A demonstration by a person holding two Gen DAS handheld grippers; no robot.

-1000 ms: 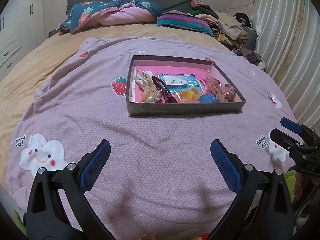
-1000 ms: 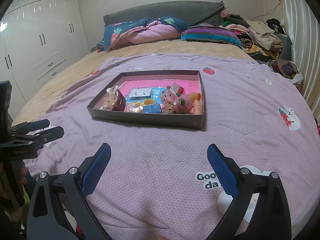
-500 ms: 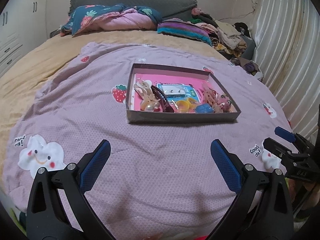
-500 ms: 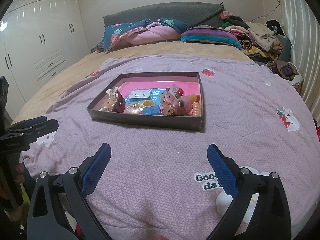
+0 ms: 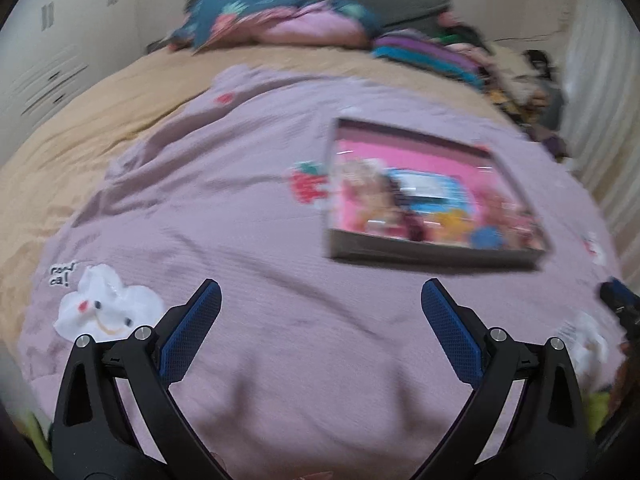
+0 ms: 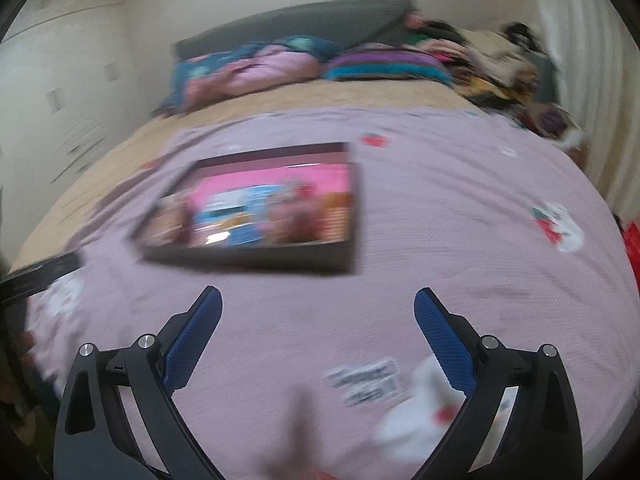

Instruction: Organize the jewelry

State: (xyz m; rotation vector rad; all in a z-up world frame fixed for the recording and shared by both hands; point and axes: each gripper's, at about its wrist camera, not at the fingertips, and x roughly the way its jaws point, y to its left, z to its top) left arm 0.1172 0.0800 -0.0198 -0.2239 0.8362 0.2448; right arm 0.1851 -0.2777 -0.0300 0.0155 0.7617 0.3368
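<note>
A shallow dark box [image 5: 436, 255] with a pink lining lies on the purple blanket and holds several hair clips and trinkets, blurred by motion. It also shows in the right wrist view [image 6: 256, 261]. My left gripper [image 5: 320, 300] is open and empty, above the blanket in front of the box. My right gripper [image 6: 318, 304] is open and empty, also short of the box. The right gripper's tip shows at the right edge of the left wrist view [image 5: 618, 294]. The left gripper shows at the left edge of the right wrist view [image 6: 40, 276].
The purple blanket [image 5: 240, 220] with cloud and strawberry prints covers a tan bed. Pillows and folded quilts [image 6: 280, 64] lie at the headboard. A heap of clothes [image 6: 500, 64] sits at the far right. White wardrobes [image 6: 60, 80] stand to the left.
Both views have swung and blurred. The box has shifted right in the left wrist view and left in the right wrist view. Both grippers remain open.
</note>
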